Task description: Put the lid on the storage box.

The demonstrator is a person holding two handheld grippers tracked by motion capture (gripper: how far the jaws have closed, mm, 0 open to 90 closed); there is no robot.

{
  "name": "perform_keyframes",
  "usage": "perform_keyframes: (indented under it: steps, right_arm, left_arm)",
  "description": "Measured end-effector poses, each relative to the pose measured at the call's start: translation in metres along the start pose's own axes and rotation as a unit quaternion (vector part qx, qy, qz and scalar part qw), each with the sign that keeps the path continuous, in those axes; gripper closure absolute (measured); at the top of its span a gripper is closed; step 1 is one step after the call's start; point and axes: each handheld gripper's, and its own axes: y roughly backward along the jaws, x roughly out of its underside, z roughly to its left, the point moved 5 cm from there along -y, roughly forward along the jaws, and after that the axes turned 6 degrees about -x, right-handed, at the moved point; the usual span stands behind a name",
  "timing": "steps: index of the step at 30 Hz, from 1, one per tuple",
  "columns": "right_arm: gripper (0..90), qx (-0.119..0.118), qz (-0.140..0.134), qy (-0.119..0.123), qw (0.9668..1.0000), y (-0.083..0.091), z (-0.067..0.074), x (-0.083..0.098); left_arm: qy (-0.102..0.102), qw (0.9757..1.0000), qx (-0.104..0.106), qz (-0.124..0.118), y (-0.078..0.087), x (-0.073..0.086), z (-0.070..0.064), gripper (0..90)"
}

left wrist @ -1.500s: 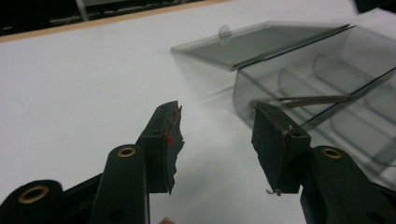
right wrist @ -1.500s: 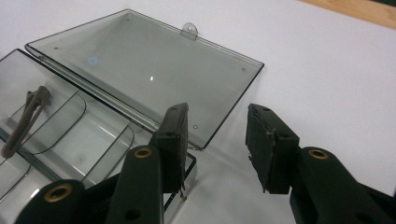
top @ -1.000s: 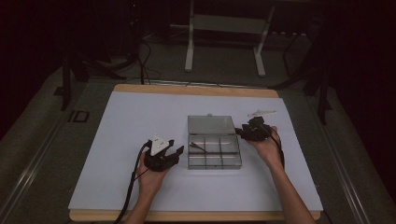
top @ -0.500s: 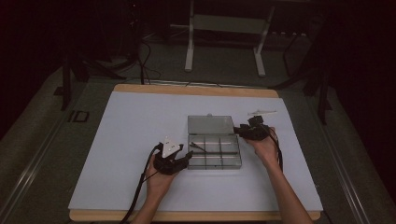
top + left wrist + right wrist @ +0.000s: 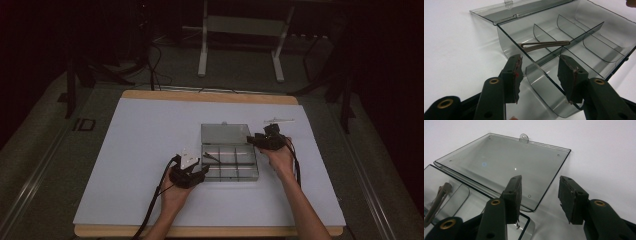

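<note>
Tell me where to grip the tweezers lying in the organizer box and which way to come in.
Grip the tweezers around mid-length, across their thin arms, coming down from above. They lie slanted across a divider in the open box, partly raised off the floor, so open jaws can probably straddle them from above; the walls block sideways approaches.

The high view hangs above the person's side of the bench (image 5: 150, 150), looking forward and down from well back, so the whole white top, both forearms and the dark floor past the far edge fit in. The left gripper view rides low and close behind its own fingers (image 5: 514, 75), just off the bench top, facing the near left corner of the clear compartment box (image 5: 574, 45). The right gripper view sits just as close behind its fingers (image 5: 571, 200), facing the box's opened lid (image 5: 499, 167) near the far right corner. All three views share that box, and both gripper views catch the brown tweezers (image 5: 544, 45) inside it.
</note>
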Motion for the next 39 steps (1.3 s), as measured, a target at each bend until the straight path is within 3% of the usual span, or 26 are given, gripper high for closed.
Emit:
perform_keyframes:
  steps: [4, 12, 19, 39]
  right_arm:
    - [53.2, -0.006, 0.000, -0.006, 1.0000, -0.002, 0.001, 0.000]
    - [52.7, -0.010, 0.003, -0.009, 0.9999, -0.006, 0.001, 0.002]
    - [48.3, -0.031, 0.009, -0.046, 0.9984, -0.009, -0.004, 0.002]
    - [43.5, -0.063, 0.022, -0.083, 0.9943, -0.014, -0.005, 0.002]
  left_arm:
    - [0.000, 1.0000, 0.007, 0.004, -0.002, 0.001, -0.001, 55.3]
    - [0.000, 1.0000, 0.002, 0.009, -0.002, 0.000, -0.002, 55.9]
    - [-0.002, 0.9999, 0.000, 0.011, -0.003, 0.000, -0.002, 56.3]
    - [0.002, 0.9999, -0.001, 0.013, -0.003, 0.000, -0.002, 57.3]
